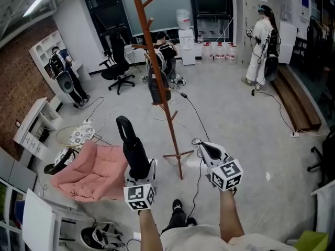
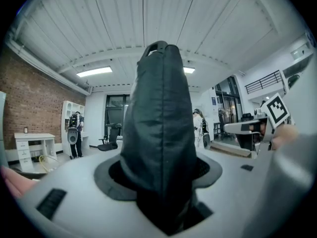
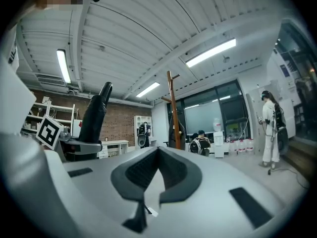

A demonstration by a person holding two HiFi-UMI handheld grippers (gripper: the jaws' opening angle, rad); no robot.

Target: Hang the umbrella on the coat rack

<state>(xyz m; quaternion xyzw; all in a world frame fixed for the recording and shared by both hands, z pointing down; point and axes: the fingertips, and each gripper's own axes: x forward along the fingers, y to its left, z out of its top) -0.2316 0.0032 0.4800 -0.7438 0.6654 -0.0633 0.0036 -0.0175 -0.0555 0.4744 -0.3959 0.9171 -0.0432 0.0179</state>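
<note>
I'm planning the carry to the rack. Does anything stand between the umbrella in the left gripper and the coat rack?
Nothing visible does: only open floor lies between the umbrella, held in the left gripper, and the coat rack. A dark item already hangs on its middle pegs; the top pegs look free.

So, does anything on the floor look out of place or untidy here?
Yes. A pink cushion lies crumpled on the floor left of the coat rack, and a black cable trails past the rack's base. The rack itself stands upright.
</note>
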